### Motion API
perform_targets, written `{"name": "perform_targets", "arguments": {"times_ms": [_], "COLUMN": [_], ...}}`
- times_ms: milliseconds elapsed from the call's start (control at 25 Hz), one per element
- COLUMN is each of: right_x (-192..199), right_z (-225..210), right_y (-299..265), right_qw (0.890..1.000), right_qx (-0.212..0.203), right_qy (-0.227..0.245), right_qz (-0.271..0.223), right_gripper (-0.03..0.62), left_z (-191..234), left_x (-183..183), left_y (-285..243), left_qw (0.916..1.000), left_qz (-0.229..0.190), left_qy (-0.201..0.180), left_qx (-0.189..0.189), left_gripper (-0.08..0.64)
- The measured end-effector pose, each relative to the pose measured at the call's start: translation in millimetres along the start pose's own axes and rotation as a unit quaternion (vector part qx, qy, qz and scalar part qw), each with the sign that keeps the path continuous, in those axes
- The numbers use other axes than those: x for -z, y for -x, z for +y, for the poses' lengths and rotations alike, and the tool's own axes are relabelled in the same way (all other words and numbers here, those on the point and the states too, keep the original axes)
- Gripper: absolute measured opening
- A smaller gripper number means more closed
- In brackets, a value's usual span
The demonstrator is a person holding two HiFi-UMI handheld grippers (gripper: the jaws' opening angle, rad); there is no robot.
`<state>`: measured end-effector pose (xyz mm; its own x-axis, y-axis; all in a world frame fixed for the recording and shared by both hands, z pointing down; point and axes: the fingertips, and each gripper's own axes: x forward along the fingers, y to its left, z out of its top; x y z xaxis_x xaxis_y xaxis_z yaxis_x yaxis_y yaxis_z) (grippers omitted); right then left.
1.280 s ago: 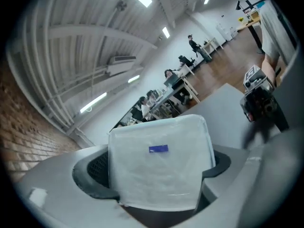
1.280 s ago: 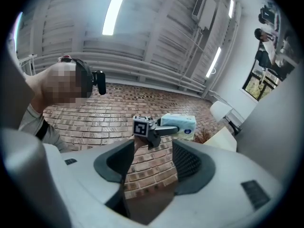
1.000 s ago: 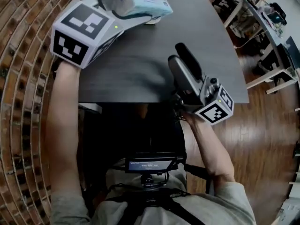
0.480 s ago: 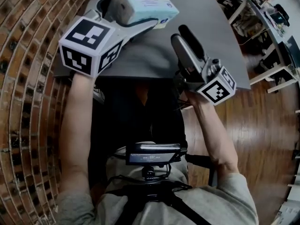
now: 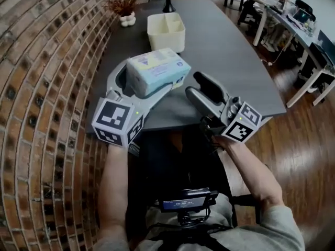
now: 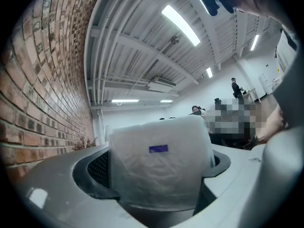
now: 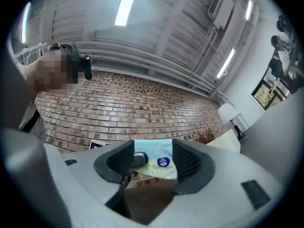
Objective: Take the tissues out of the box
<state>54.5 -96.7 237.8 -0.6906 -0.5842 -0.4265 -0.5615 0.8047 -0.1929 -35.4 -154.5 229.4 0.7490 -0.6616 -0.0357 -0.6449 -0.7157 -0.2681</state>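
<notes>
A soft pack of tissues (image 5: 157, 72), pale blue and yellow, is held above the near left part of the dark table (image 5: 230, 61). My left gripper (image 5: 156, 81) is shut on it, its jaws standing wide around the pack's sides. The left gripper view shows the pack's end (image 6: 159, 160) filling the gap between the jaws. The cream box (image 5: 166, 31), open-topped with dividers, stands farther back on the table. My right gripper (image 5: 194, 84) is open and holds nothing, just right of the pack over the table's front edge. Between its jaws the right gripper view shows the pack (image 7: 160, 161) beyond.
A brick wall (image 5: 47, 88) runs along the left side of the table. A small potted plant (image 5: 125, 9) and a dark stand (image 5: 168, 4) sit at the table's far end. Desks with people are at the back right (image 5: 293, 14). Wooden floor lies to the right.
Both grippers now sit lower and nearer the person in the head view, the left still carrying the pack. The cream box and the table's far end have come into view.
</notes>
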Motion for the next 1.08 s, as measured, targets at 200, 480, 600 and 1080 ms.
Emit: {"name": "perform_targets", "arguments": {"times_ms": [200,480,600,1080], "right_x": [3.2,-3.6,-13.0,-10.5], "right_z": [2.2,-1.3,-4.8,-19.6], "right_y": [-4.2,-4.2,-11.3,-26.8], "right_qw": [1.0,1.0,1.0,1.0], "right_qx": [-0.005,-0.011,-0.011,-0.006], "right_qy": [0.008,0.005,0.003,0.01], "right_qz": [0.008,0.011,0.007,0.003], "right_gripper": [0.262,0.262,0.262,0.262], "left_z": [3.7,4.2,11.8,28.2], "left_x": [5.2,-1.0,-11.7,-0.2], "left_y": [-1.5,-7.0,-12.4,-26.4], "left_qw": [0.9999,0.9999,0.9999,0.9998], "left_qz": [-0.002,-0.001,0.0,0.005], "left_qy": [0.011,0.016,0.013,0.009], "left_qx": [0.004,0.005,0.008,0.019], "left_gripper": [0.518,0.518,0.518,0.518]}}
